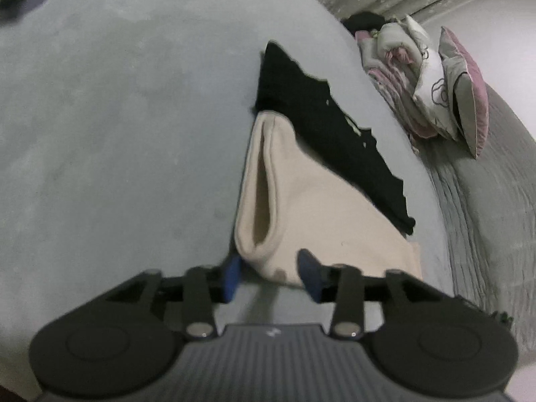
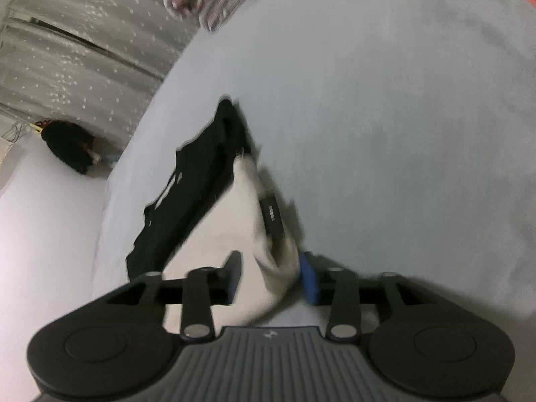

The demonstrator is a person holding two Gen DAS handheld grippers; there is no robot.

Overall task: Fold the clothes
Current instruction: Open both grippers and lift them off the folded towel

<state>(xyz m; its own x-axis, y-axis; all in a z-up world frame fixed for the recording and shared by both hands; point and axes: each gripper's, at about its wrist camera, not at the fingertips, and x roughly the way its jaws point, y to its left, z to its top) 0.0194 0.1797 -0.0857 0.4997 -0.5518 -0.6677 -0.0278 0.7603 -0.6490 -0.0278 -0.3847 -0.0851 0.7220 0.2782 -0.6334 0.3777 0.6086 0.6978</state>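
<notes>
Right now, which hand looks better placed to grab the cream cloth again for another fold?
Probably the left. Its tool sits open around the sharply visible folded corner of the cream cloth. The right tool is also open, but its corner looks blurred and crumpled.

A: How many folded clothes lie on the pale grey bed sheet (image 1: pixel 100 117)?

B: Two. One cream soft folded garment (image 1: pixel 301 221) and one black folded garment with small white print (image 1: pixel 321 124), touching each other.

A: And grippers?

B: Two black two-finger grippers with blue pads, the left gripper (image 1: pixel 271 276) and the right gripper (image 2: pixel 271 276).

A: Pillows?

B: In the left view I count two grey-and-pink satin pillows (image 1: pixel 465 87) beside one heap of pink-grey bedding (image 1: pixel 395 53). One dark bundle on the floor (image 2: pixel 68 145) shows in the right view.
</notes>
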